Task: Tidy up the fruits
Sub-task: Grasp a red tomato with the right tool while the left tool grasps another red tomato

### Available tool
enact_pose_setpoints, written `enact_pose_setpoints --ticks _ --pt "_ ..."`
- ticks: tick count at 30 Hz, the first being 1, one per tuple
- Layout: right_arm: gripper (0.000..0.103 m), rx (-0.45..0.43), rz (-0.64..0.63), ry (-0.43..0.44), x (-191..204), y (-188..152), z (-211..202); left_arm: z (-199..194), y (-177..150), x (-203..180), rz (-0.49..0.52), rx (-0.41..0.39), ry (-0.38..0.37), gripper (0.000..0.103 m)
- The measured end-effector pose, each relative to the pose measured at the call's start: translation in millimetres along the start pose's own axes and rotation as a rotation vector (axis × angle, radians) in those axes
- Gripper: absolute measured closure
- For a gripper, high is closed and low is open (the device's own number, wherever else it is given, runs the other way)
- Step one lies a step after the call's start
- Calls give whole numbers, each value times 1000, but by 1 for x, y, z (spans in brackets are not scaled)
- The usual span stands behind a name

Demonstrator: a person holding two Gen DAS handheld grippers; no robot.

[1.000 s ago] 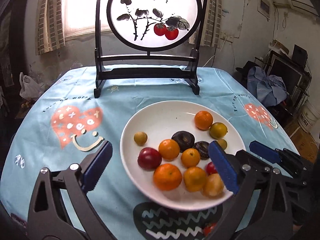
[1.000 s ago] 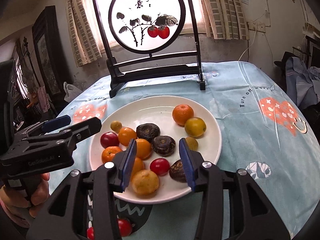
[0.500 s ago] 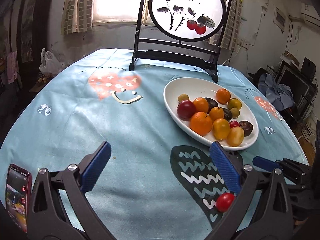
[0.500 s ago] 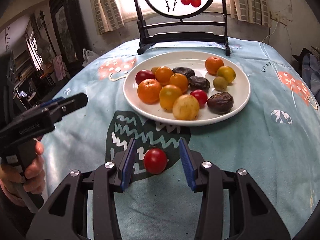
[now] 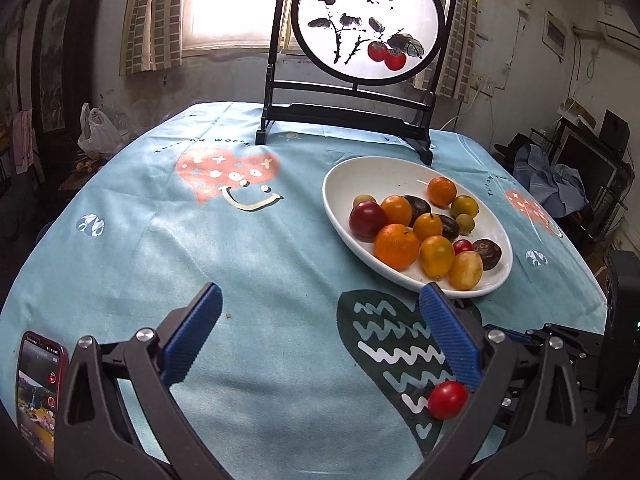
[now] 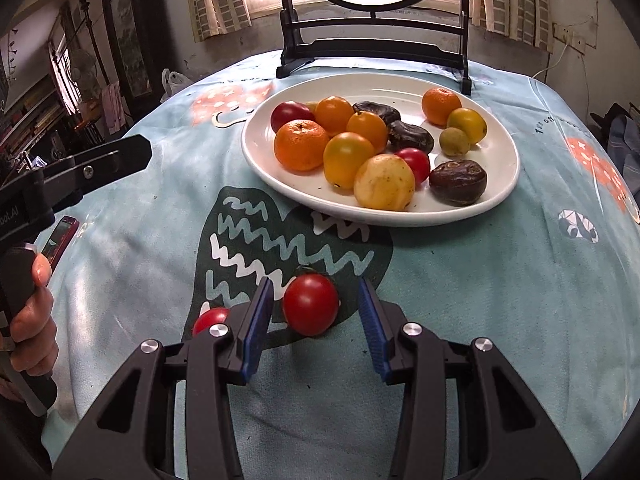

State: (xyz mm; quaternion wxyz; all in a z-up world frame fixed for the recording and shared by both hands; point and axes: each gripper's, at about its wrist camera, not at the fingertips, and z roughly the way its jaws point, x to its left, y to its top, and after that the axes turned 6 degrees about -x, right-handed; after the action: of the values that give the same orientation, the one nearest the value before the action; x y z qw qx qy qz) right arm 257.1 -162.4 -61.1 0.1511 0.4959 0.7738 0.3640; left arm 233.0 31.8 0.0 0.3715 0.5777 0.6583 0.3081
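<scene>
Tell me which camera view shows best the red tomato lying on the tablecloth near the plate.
The right wrist view: the tomato lies whole between the open fingers of the right gripper. In the left wrist view it is low, partly behind a gripper finger.

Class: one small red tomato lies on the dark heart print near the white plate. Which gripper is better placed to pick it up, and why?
The right gripper: the small red tomato already sits between its open jaws. The left gripper is open over bare blue tablecloth.
</scene>
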Motion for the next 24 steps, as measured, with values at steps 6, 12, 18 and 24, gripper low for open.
enact_pose_setpoints --ticks 6,12,18,24 --pt "72 24 -15 -5 1 -3 8 -1 0 1 -6 -1 -6 2" --pt "75 -50 47 7 -11 4 -11 0 -1 -3 17 29 -80 2" --pt "75 -134 186 -25 -43 12 -34 -1 -25 -44 236 105 -246 9" --pt "75 -110 195 -31 -45 9 -30 7 -53 -69 340 203 -311 30"
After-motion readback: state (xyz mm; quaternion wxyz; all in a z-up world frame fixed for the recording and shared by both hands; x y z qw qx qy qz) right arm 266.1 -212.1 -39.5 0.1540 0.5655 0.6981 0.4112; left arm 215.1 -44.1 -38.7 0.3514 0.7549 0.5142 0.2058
